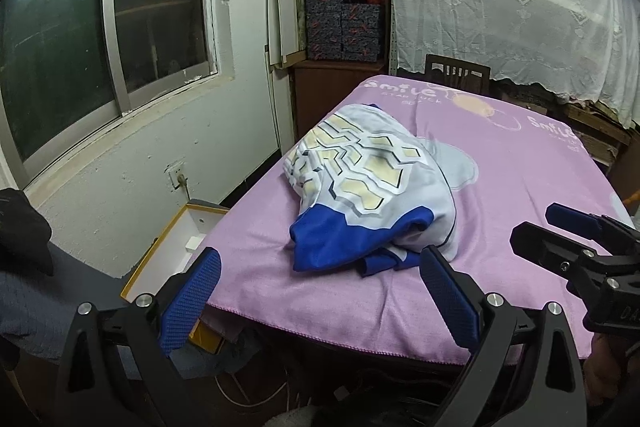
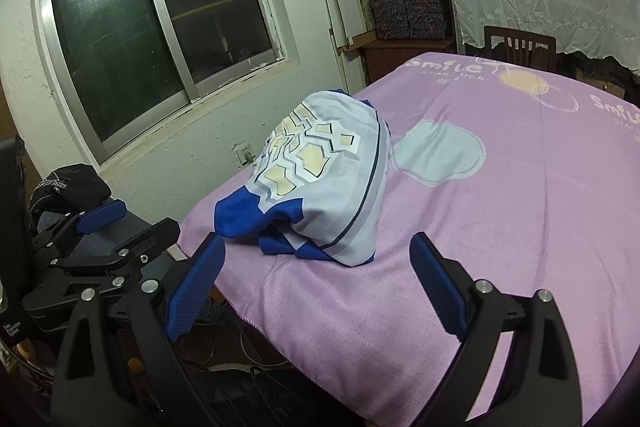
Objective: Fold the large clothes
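Note:
A crumpled garment [image 1: 372, 183], pale grey-white with a cream geometric print and blue hem, lies in a heap on the pink cloth-covered table [image 1: 520, 195]. It also shows in the right wrist view [image 2: 320, 179]. My left gripper [image 1: 320, 267] is open and empty, at the table's near edge just short of the garment's blue hem. My right gripper [image 2: 316, 247] is open and empty, also just short of the garment over the near edge. The right gripper shows at the right of the left wrist view [image 1: 580, 239]; the left gripper shows at the left of the right wrist view [image 2: 108, 227].
A wall with a window [image 2: 160, 27] runs along the table's left side. A yellow-edged open box [image 1: 172, 247] sits on the floor by the table corner. A wooden chair [image 1: 458, 73] stands at the far end. Stacked boxes [image 1: 344, 23] and a lace curtain [image 1: 520, 7] are behind. Dark clothing [image 2: 68, 187] lies at left.

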Tool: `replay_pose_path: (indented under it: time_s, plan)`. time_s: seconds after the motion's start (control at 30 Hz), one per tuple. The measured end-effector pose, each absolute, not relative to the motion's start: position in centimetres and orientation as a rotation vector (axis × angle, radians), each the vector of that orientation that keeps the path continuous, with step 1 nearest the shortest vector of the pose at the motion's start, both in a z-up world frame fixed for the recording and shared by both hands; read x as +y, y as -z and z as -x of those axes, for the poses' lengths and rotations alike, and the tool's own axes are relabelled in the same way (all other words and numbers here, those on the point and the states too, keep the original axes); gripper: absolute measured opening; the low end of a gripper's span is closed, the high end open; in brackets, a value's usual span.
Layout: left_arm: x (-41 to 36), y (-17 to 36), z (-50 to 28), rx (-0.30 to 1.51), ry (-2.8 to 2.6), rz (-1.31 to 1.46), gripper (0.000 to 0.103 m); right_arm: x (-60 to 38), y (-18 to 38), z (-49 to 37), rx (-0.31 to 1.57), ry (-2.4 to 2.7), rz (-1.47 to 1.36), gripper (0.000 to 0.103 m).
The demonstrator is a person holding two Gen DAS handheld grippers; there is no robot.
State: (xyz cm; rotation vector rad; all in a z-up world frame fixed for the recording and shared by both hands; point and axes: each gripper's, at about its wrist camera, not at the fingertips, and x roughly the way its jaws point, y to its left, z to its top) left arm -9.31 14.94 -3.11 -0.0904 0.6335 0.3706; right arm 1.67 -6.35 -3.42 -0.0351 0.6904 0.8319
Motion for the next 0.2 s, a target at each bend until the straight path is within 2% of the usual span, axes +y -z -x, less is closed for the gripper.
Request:
replay_pose_path:
  time_s: [0.2]
  plan:
    - [15.24, 3.11, 9.39, 0.628, -0.393, 0.098, 0.100, -6.37, 3.37, -1.71, 0.685, -0.828, 0.030, 0.091]
